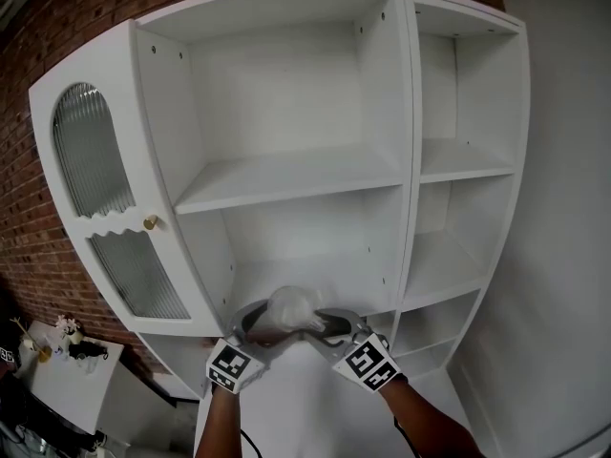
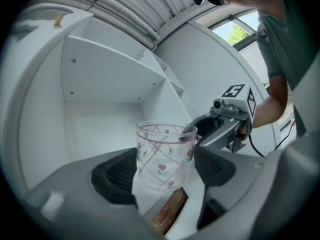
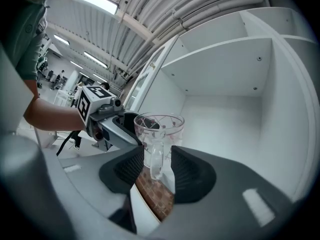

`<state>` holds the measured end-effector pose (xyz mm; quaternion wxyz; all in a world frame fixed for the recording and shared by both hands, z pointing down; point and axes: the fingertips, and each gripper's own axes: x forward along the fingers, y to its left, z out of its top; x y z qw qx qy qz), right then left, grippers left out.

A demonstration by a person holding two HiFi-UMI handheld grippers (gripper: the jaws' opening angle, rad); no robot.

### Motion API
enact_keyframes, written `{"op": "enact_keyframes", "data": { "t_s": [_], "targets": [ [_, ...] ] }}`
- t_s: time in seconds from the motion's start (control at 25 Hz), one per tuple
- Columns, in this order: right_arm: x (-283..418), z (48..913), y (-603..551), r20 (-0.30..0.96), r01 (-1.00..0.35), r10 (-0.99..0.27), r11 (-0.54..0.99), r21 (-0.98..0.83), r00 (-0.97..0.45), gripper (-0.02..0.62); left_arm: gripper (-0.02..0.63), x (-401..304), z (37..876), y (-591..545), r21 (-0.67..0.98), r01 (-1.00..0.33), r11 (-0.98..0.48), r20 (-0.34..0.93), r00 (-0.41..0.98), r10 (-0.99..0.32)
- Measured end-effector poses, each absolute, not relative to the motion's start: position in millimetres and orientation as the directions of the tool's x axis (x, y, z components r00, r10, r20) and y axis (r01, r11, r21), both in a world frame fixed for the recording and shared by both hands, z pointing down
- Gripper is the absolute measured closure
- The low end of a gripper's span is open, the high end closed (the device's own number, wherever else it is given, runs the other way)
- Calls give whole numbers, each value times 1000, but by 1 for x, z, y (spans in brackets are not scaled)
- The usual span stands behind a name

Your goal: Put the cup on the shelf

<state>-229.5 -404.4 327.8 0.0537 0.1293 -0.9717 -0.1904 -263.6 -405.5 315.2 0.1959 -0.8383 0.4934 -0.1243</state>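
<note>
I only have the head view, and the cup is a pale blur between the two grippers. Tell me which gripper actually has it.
Observer: The left gripper has it. Its jaws press on both sides of the cup.
Operator: Report on the right one.
Observer: The right gripper has the cup's handle between its jaws, with a thin gap showing beside it, so it does not look clamped.
Operator: Give me the cup's attitude.
Observer: Upright, mouth up.
</note>
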Motion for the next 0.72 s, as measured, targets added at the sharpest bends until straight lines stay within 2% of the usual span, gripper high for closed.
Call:
{"op": "enact_keyframes", "data": {
  "t_s": [0.2,0.48,0.72],
  "targets": [
    [-235,319,-418,13,-268,-290,900,344,-957,451,249,-275,308,-419,-358,-854,-378,10,401,-916],
    [-240,313,-439,2,-329,-348,889,319,-937,446,250,-285,305,-434,-302,-916,-265,33,268,-963],
    [-245,308,-448,14,-371,-395,874,313,-919,446,256,-291,307,-440,-276,-936,-221,65,211,-975]
  ]
}}
